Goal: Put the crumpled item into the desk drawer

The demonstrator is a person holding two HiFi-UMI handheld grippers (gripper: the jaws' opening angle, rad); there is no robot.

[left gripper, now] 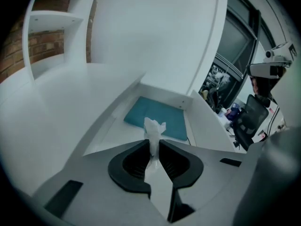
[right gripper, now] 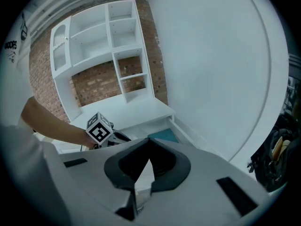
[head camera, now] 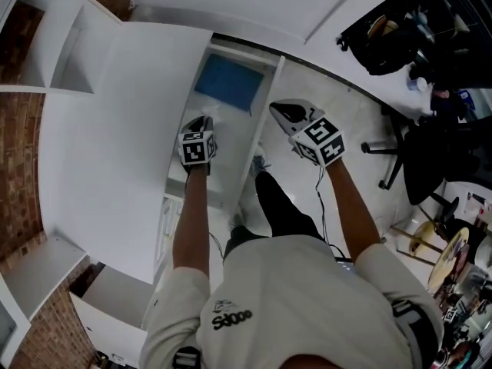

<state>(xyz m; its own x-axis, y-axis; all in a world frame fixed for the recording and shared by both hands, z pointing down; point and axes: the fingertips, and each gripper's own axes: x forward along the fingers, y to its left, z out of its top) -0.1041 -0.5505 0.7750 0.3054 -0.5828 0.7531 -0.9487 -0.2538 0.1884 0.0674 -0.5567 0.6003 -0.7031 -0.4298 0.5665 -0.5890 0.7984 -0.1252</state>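
Observation:
A crumpled white piece of paper sticks up from between the tips of my left gripper, which is shut on it. This gripper hangs over the open white desk drawer, just short of the flat blue pad lying at the drawer's far end. The pad shows beyond the paper in the left gripper view, inside the drawer's walls. My right gripper is held level with the drawer's right side; its jaws meet at the tips with nothing between them.
The white desk top spreads to the left of the drawer. White shelves stand against a brick wall. A black office chair and cluttered items stand to the right. The person's leg and shoes are beside the drawer.

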